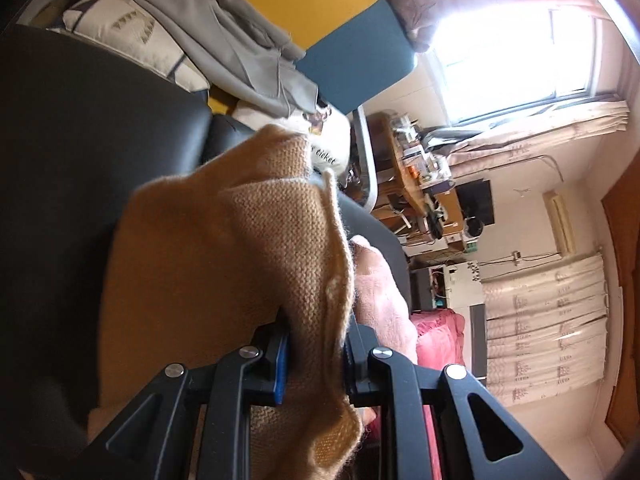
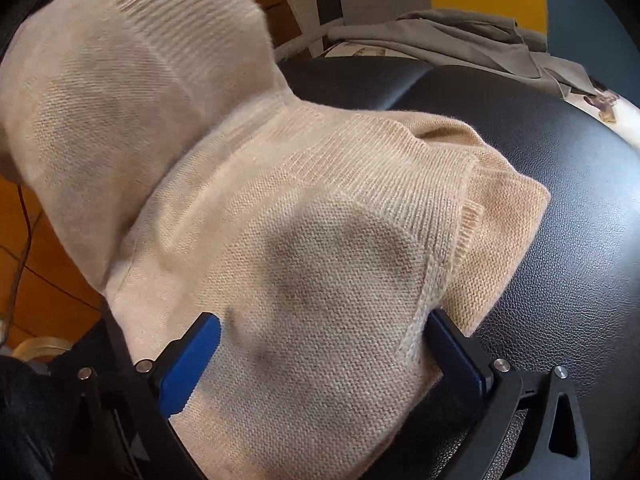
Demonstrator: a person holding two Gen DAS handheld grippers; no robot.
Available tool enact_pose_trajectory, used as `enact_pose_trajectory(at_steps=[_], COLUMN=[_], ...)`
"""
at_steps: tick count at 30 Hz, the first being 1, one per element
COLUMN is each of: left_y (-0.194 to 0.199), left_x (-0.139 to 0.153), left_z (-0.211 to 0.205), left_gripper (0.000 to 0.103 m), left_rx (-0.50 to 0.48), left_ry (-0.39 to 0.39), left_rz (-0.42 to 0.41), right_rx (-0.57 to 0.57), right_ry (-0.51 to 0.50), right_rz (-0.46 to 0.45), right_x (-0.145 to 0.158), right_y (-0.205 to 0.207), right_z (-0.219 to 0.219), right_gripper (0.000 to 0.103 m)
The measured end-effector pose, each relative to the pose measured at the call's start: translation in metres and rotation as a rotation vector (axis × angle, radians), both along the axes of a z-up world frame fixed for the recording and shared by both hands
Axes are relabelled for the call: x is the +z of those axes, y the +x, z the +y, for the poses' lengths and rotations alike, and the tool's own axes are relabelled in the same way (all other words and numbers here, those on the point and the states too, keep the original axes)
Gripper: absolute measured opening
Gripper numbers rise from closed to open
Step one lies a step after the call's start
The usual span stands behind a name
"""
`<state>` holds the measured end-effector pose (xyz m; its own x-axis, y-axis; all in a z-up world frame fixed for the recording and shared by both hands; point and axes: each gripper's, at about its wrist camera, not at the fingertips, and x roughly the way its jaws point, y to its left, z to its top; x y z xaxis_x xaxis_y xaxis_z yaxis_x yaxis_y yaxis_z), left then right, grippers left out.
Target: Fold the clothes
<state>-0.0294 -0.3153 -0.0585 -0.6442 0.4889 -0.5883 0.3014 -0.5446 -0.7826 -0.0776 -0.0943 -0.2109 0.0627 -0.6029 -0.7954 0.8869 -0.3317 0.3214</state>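
Note:
A beige knitted sweater (image 2: pixel 304 208) lies partly folded on a black leather seat (image 2: pixel 568 208), with one part draped off toward the floor at the left. My right gripper (image 2: pixel 324 344) is open, its blue pads wide apart with the sweater's knit between them. In the left wrist view my left gripper (image 1: pixel 314 356) is shut on a bunched fold of the same sweater (image 1: pixel 224 248), which hangs over the fingers and hides the tips.
A grey garment (image 1: pixel 224 36) and a patterned cushion (image 1: pixel 132 40) lie at the back of the black seat (image 1: pixel 80 128). A pink cloth (image 1: pixel 384 300) lies beside the sweater. A cluttered desk (image 1: pixel 420 184) and a bright window stand beyond. Orange tiled floor (image 2: pixel 36 280) lies left.

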Motion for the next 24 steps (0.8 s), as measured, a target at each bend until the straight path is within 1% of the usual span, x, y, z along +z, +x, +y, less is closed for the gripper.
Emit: enact_pose_trajectory(at_steps=[1, 3, 4, 6, 8, 10, 13, 14, 16, 17, 19, 20, 22, 24], left_y=[-0.008, -0.026, -0.032, -0.046, -0.060, -0.070, -0.082, -0.085, -0.090, -0.092, -0.092, -0.089, -0.081, -0.064], left_x=[-0.006, -0.021, -0.031, -0.054, -0.070, -0.079, -0.090, -0.095, -0.102, -0.103, -0.105, -0.097, -0.077, -0.057], left_z=[0.009, 0.028, 0.034, 0.049, 0.061, 0.069, 0.072, 0.074, 0.078, 0.083, 0.093, 0.098, 0.099, 0.088], left_gripper=[0.020, 0.020, 0.020, 0.021, 0.021, 0.021, 0.023, 0.024, 0.027, 0.027, 0.027, 0.027, 0.027, 0.029], left_rx=[0.004, 0.003, 0.013, 0.007, 0.008, 0.024, 0.067, 0.073, 0.054, 0.015, -0.096, -0.136, -0.183, -0.200], left_ry=[0.008, -0.018, -0.018, 0.008, -0.011, -0.009, 0.014, 0.048, 0.075, 0.102, 0.209, 0.231, 0.225, 0.222], left_rz=[-0.019, -0.074, -0.106, -0.177, -0.224, -0.243, -0.266, -0.275, -0.287, -0.291, -0.269, -0.251, -0.184, -0.084], right_rx=[-0.005, -0.010, -0.016, -0.028, -0.033, -0.039, -0.042, -0.044, -0.043, -0.042, -0.044, -0.042, -0.051, -0.065], right_ry=[-0.014, -0.036, -0.050, -0.080, -0.107, -0.125, -0.131, -0.132, -0.136, -0.138, -0.140, -0.140, -0.138, -0.137], right_rz=[-0.006, -0.013, -0.020, -0.038, -0.051, -0.053, -0.049, -0.047, -0.037, -0.031, -0.022, -0.013, -0.016, -0.028], right_x=[-0.001, -0.001, -0.002, -0.002, -0.003, -0.004, -0.005, -0.005, -0.005, -0.006, -0.005, -0.004, -0.002, 0.002], right_y=[0.000, 0.001, 0.001, 0.000, 0.001, 0.003, 0.006, 0.008, 0.011, 0.013, 0.018, 0.020, 0.023, 0.027], right_z=[0.002, 0.006, 0.008, 0.012, 0.016, 0.018, 0.019, 0.019, 0.020, 0.021, 0.022, 0.022, 0.027, 0.035], right_gripper=[0.103, 0.103, 0.103, 0.103, 0.103, 0.103, 0.103, 0.103, 0.103, 0.103, 0.103, 0.103, 0.103, 0.102])
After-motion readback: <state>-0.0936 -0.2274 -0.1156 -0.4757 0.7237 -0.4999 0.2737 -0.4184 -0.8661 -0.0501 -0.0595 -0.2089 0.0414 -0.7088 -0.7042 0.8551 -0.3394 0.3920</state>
